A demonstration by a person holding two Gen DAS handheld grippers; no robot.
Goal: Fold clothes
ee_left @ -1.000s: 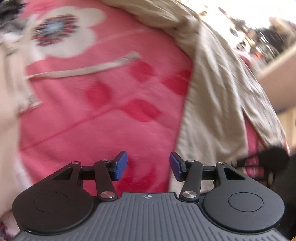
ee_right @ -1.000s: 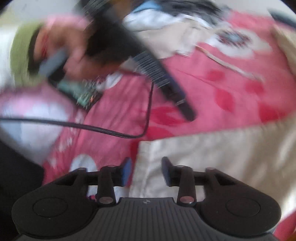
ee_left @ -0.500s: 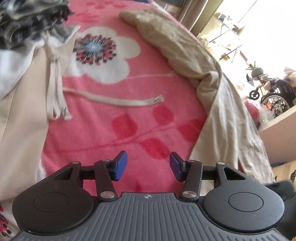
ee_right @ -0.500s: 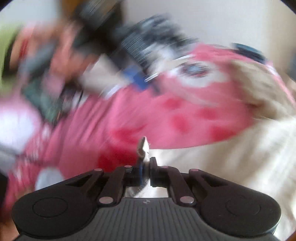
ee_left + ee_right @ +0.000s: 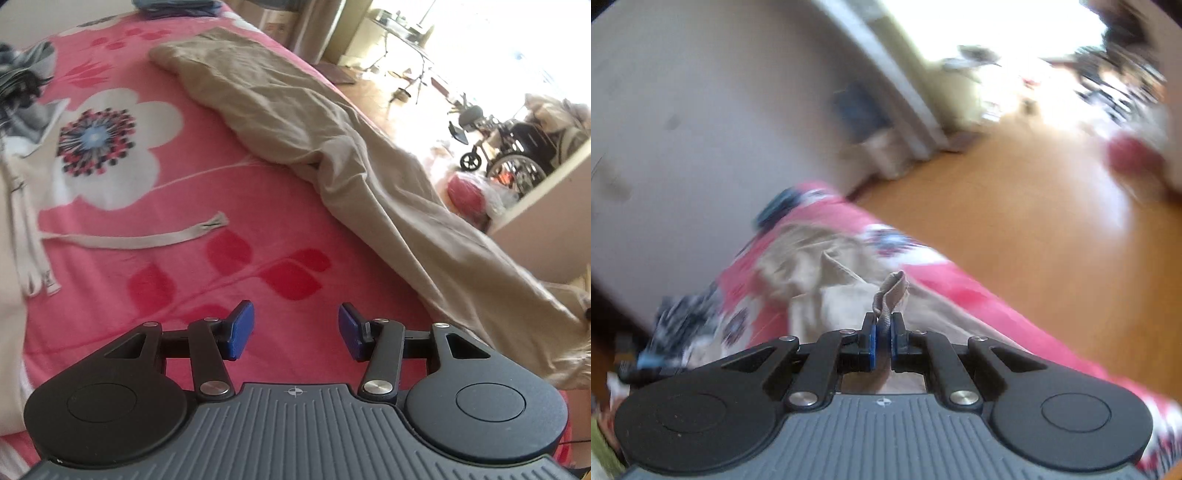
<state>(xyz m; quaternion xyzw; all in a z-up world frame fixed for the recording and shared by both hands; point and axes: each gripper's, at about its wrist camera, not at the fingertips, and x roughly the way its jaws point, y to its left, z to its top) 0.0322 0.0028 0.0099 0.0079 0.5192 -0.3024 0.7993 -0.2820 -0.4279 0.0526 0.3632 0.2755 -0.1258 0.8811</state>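
Here, rumpled beige garment (image 5: 343, 155), hem pinched, right gripper (image 5: 882, 341)

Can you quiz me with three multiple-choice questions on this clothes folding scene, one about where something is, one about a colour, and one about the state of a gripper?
1. Where does the loose beige strap lie in the left wrist view?
A. On the pink floral blanket, left of the beige garment
B. On the wooden floor
C. Draped over the wheelchair

2. What colour are the left gripper pads?
A. Red
B. Blue
C. Green

3. What state is the right gripper in?
A. Open and holding nothing
B. Shut on nothing
C. Shut on a fold of beige fabric

Answers:
1 A, the strap rests flat on the blanket, apart from the garment.
2 B, both pads show blue against the black linkage.
3 C, beige fabric sticks up from between the closed pads, while the left gripper is open.
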